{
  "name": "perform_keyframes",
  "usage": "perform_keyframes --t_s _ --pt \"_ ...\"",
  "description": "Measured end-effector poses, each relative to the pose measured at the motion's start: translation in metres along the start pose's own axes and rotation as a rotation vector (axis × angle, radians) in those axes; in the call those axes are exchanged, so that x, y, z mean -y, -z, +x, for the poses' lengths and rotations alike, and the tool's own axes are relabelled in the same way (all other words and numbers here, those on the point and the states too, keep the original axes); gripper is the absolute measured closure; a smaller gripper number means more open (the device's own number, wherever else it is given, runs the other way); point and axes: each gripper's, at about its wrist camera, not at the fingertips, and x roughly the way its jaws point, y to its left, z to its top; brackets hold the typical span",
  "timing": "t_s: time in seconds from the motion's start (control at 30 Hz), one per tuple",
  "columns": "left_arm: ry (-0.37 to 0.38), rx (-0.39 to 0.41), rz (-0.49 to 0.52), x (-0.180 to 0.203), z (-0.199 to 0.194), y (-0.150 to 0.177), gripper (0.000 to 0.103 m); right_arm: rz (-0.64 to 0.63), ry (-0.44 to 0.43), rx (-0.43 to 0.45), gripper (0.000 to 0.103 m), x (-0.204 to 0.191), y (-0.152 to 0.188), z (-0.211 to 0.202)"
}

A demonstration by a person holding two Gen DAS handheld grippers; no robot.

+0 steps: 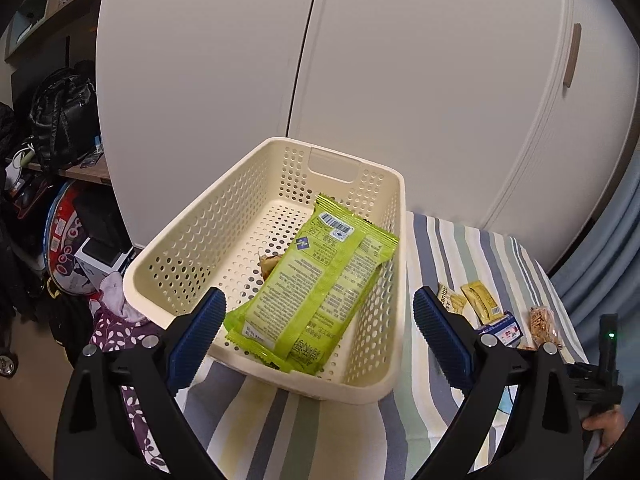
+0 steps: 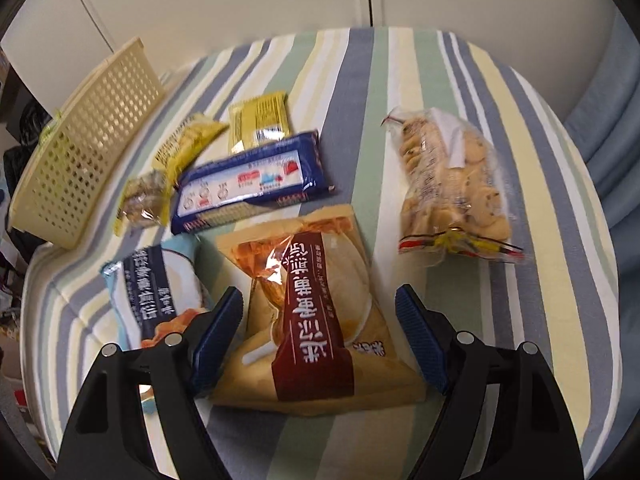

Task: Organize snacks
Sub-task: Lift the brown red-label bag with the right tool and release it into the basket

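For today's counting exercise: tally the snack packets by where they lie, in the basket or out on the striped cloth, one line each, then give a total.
In the cream perforated plastic basket: 2, a large green foil packet and a brown snack mostly hidden under it.
On the striped cloth: 7, from the tan-and-maroon bag to the clear bag of biscuits.
Total: 9

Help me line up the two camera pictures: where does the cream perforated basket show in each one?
Left wrist view: the cream basket fills the centre, just beyond the open left tool, with a green packet inside.
Right wrist view: the basket sits at the far left edge, seen from outside.
Shared landmark: the dark blue packet on the striped cloth.
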Motion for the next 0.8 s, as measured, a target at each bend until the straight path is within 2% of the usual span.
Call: perform_keyframes --t_s 0.13,0.2,0.33,0.37,0.6,0.8 --pt "0.012 0.001 -0.002 0.004 -0.005 0.007 0.007 -0.037 0.023 -0.026 0.027 -0.006 -0.004 0.006" --pt "0.025 0.001 -0.006 0.005 -0.008 0.010 0.007 -0.043 0.051 -0.017 0.042 -0.006 -0.005 0.006" --pt "0.038 0.009 -0.016 0.006 -0.014 0.016 0.007 0.009 0.058 0.005 0.051 0.005 -0.003 0.001" --pt "0.036 0.011 -0.021 0.006 -0.015 0.018 0.007 0.025 0.057 0.018 0.056 0.006 -0.001 -0.003" --pt "0.011 0.023 -0.051 0.001 -0.015 0.030 0.007 0.009 0.041 0.129 0.058 -0.012 -0.009 -0.042" --pt "0.005 0.040 -0.056 -0.007 -0.022 0.039 0.007 -0.054 -0.023 0.216 0.058 -0.059 -0.030 -0.076"
